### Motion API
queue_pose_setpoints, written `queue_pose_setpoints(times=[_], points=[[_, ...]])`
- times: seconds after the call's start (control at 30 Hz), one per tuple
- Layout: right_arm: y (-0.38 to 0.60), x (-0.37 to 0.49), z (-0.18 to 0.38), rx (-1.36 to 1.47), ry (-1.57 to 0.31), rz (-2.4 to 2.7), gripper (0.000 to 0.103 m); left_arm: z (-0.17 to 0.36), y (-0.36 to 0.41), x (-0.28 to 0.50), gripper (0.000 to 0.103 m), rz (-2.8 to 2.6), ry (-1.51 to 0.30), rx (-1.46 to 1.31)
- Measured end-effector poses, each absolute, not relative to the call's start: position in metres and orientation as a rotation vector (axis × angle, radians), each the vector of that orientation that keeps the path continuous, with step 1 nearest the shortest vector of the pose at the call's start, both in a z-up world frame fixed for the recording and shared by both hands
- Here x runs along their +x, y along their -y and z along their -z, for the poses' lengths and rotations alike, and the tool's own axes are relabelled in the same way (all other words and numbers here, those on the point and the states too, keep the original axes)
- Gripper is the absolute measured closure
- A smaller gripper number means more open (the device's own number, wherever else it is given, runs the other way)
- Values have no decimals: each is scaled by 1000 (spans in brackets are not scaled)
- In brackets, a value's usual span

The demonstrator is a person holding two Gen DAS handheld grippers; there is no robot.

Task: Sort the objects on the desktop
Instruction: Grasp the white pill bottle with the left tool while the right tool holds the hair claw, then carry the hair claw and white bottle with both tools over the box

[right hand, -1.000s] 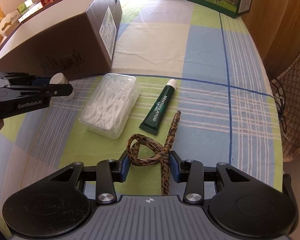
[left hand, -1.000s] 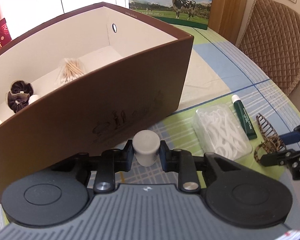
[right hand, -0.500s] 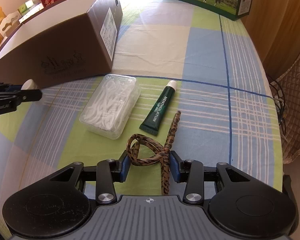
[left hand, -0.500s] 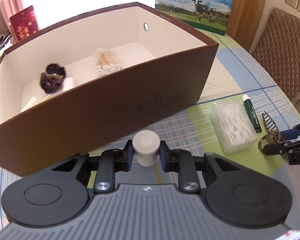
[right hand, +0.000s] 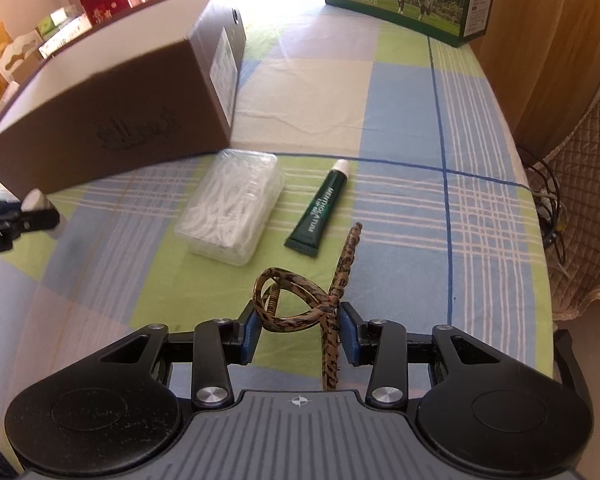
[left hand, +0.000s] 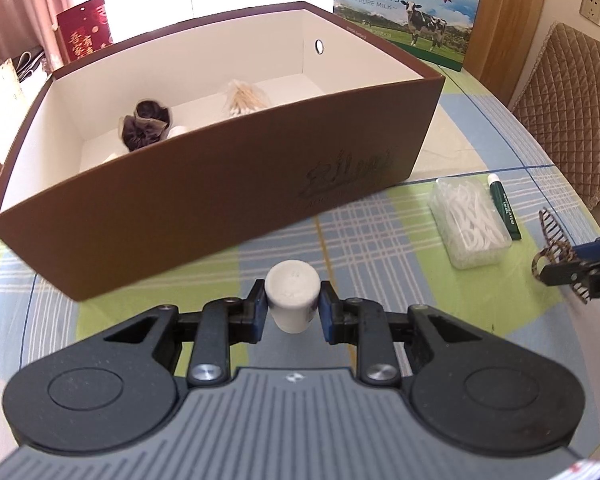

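A small white bottle [left hand: 292,303] is pinched between the blue pads of the left hand-held gripper [left hand: 292,309], cap toward the camera, raised off the checked tablecloth [left hand: 380,248] in front of the near wall of the open brown box [left hand: 220,184]. The right wrist view catches the same bottle [right hand: 34,199] at its left edge, just beside the box's lower corner.

The right hand-held gripper [right hand: 299,334] is clamped on a leopard-print hair claw clip [right hand: 300,304], whose looped handles sit between the pads while one long arm reaches forward over the cloth. From the left wrist the clip [left hand: 552,250] shows at the far right, its comb teeth standing up.

Between the two grippers, on the counter, lie a clear plastic case of white floss picks [right hand: 234,210] and, just beside it, a dark green tube with a white cap [right hand: 320,210]; the tube's flat end lies near the clip's arm.

Inside the box rest a dark brown scrunchie [left hand: 146,124], a bundle of cotton swabs [left hand: 244,98] and something white, mostly hidden by the near wall. Behind the box stands a milk carton case printed with a cow [left hand: 408,12]. A quilted chair [left hand: 572,104] stands at the counter's right.
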State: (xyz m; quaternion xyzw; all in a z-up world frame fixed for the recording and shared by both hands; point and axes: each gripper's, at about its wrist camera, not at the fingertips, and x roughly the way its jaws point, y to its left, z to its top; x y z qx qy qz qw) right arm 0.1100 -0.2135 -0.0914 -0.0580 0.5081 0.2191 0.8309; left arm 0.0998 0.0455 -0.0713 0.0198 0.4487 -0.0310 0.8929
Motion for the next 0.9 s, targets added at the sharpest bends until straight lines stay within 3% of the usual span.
queue_pose_setpoints(times=[0.9], points=[[126,113,16,-144,-911,-756,65,10,-77,90,81,35,-792,17]])
